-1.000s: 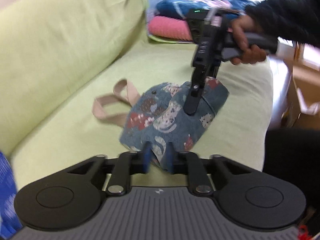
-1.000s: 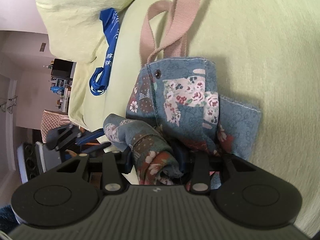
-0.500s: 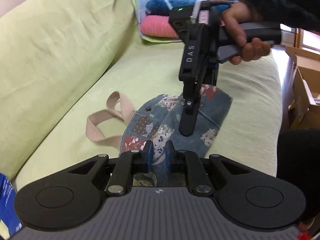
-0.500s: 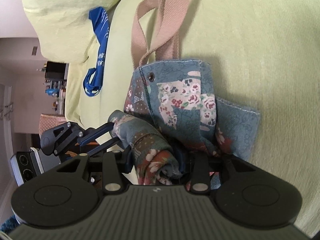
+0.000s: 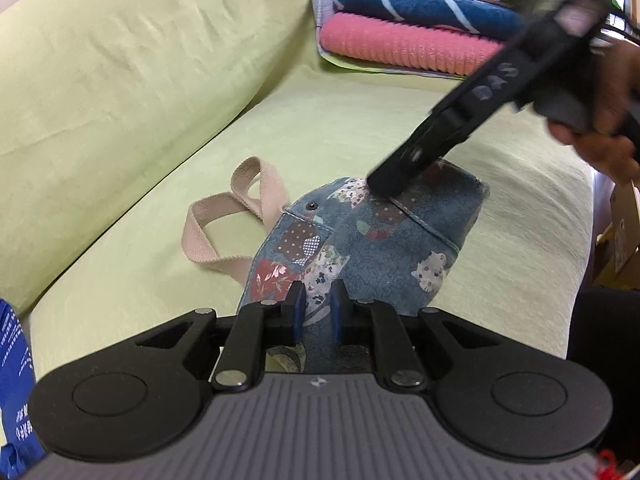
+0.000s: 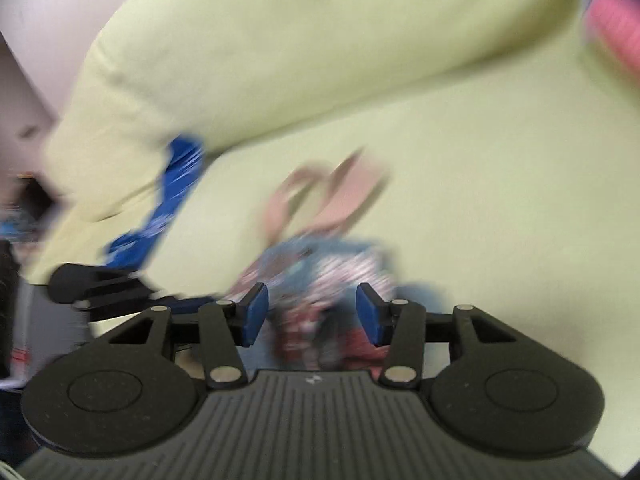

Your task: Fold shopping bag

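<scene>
The blue patchwork bag [image 5: 372, 248] lies bunched and half-folded on the green sofa [image 5: 320, 120], its tan handles [image 5: 228, 220] looped out sideways; the left tool [image 5: 316, 314] is clamped on its near edge; the right tool [image 6: 312, 314] stands apart above it.

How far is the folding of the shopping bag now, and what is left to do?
Done: the shopping bag lies on the sofa seat already doubled over into a compact shape. In hand: the left gripper pinches its near edge; the right gripper is open above it, blurred. Left: the handles stick out loose, so likely one more fold.
</scene>
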